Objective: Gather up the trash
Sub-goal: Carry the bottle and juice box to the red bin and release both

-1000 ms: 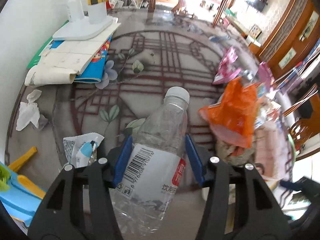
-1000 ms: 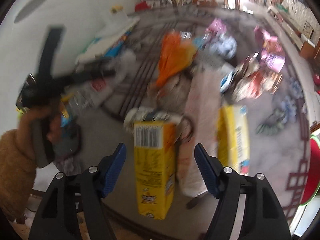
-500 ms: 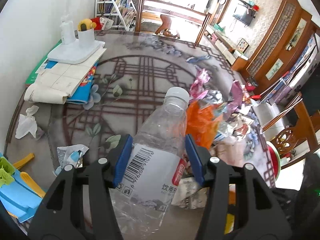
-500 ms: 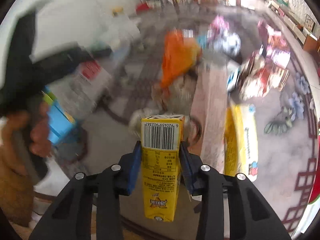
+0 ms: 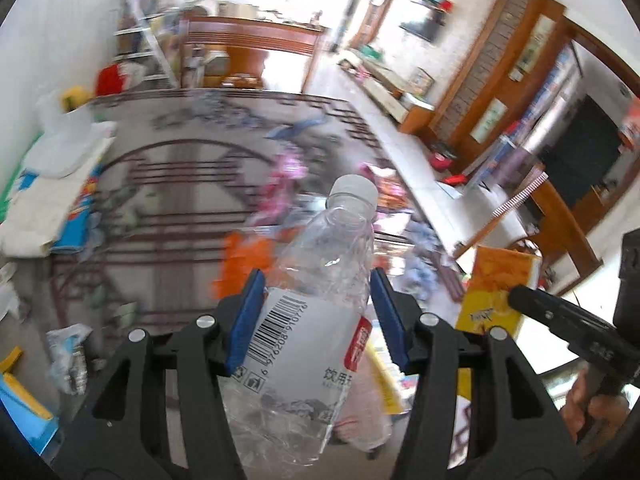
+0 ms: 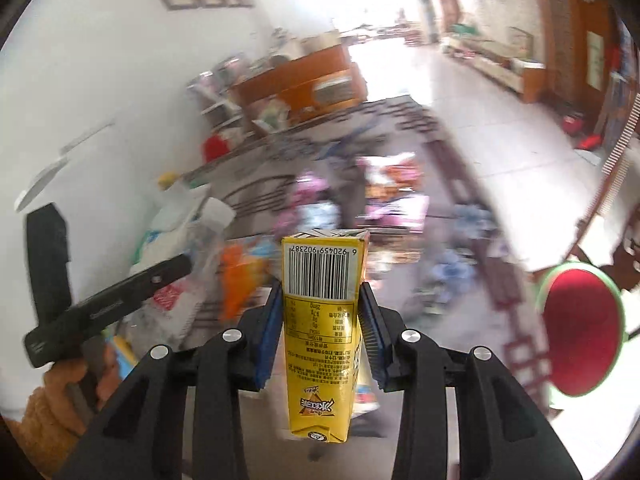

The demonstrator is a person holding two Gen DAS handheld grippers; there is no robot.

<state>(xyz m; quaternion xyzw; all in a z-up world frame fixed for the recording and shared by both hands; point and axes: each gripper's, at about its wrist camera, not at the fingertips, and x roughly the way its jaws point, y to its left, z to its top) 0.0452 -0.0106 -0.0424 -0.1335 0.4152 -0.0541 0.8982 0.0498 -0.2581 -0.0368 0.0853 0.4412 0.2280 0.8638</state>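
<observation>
Cluttered patterned worktop (image 5: 168, 184) below: your left gripper (image 5: 316, 316) fingers clamp the clear plastic bottle (image 5: 316, 304), right gripper (image 6: 320, 332) fingers, just closed, clamp the yellow drink carton (image 6: 320, 320). Wrappers remain at twelve o'clock; next, find a bin.

Bottle (image 5: 312, 320) barcode 6976208910776; yellow carton (image 6: 322, 320) barcode 6920459902387.

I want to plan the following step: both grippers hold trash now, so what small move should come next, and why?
Probably carry both items off the table toward a bin, which is not in view. The left gripper clamps the clear bottle and the right gripper clamps the yellow carton, so neither can pick up more.
</observation>
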